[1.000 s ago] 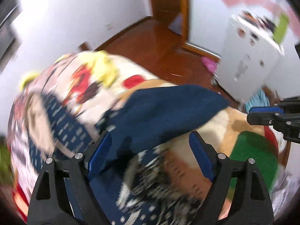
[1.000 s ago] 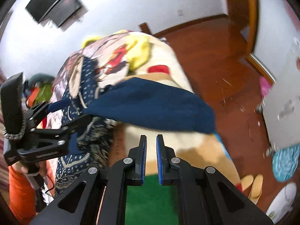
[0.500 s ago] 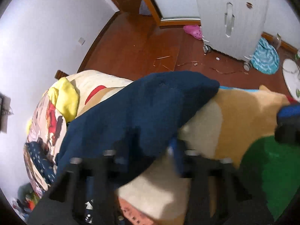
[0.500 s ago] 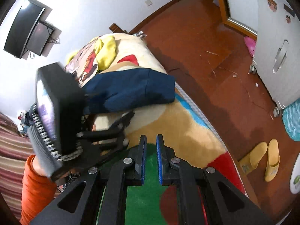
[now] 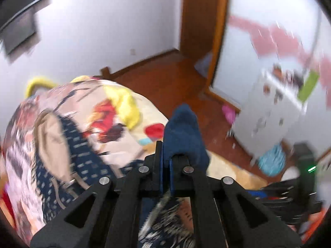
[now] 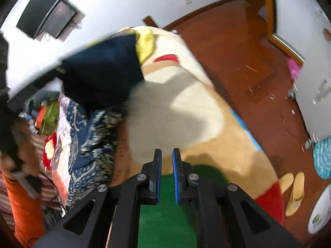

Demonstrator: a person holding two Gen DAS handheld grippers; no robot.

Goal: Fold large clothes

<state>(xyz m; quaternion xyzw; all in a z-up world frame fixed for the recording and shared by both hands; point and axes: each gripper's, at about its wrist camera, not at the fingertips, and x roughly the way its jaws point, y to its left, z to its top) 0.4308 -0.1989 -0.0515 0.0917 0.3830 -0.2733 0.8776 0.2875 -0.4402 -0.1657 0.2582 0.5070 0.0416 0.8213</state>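
Left gripper [image 5: 166, 161] is clamped on a bunched edge of the navy garment [image 5: 184, 132]; cloth pokes up and forward out of the pinch, rest hangs below and behind the fingers (can't see how much from the left wrist view).

Right gripper [image 6: 166, 171] is closed with nothing between the pads, hovering over the green patch of the cartoon blanket [image 6: 175, 107] on the bed.

Key relation: in the right wrist view the navy garment [image 6: 103, 72] is lifted off the bed, up and to the left of the right jaws, well apart from them. Long axis looks roughly sideways across the frame, but motion blur makes that a judgement. Left hand has it; the right would have to open and reach left for a free corner.

Beyond it: patterned navy fabric [image 6: 91, 136] lying on the bed at left, not part of the grip. Only the right view shows the garment's hanging spread; only the left view shows the actual pinch.
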